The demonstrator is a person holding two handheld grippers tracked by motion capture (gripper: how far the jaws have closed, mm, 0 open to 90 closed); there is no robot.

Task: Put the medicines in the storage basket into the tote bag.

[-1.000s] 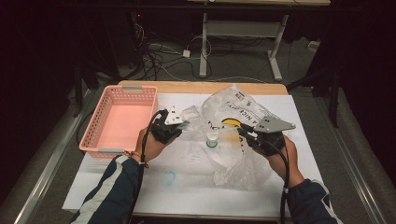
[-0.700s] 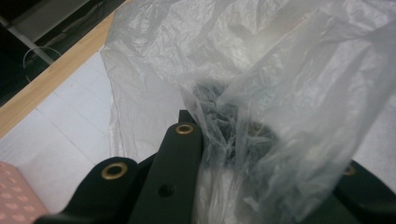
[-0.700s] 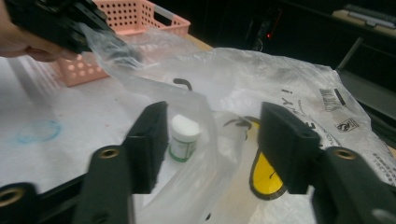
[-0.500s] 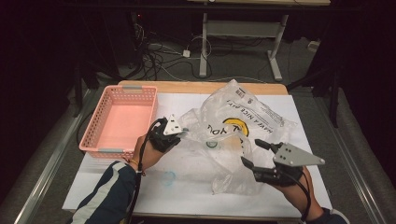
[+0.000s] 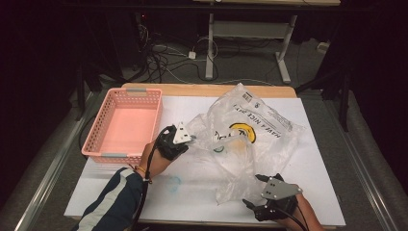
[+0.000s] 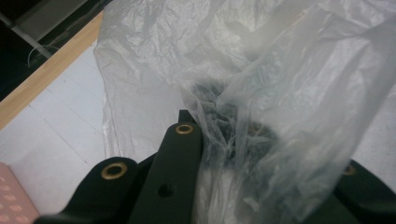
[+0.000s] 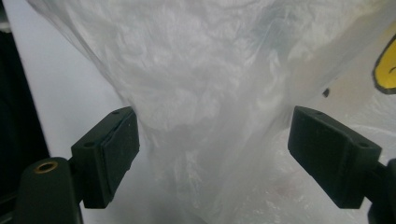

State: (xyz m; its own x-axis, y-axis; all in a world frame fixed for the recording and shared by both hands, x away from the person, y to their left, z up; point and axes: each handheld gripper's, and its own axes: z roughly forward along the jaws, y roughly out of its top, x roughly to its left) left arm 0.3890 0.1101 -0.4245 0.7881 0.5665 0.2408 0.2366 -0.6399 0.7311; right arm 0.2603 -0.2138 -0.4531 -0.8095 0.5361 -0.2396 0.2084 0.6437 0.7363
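White tabletop [image 5: 202,192], right tongs [image 7: 212,156] agape.

A pink plastic basket [image 5: 126,124] sits at the left of the wooden desk [image 5: 202,90], partly on a white sheet [image 5: 192,192]. Behind the desk, cables [image 5: 168,57] sprawl over the floor beside a metal table frame [image 5: 250,33].

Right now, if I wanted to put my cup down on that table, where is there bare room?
The pink basket stands empty at the left. White sheet lies bare at the near edge between the left hand-held gripper and the right hand-held gripper, and by the far right corner. The middle is crowded: the crumpled plastic bag spreads there.
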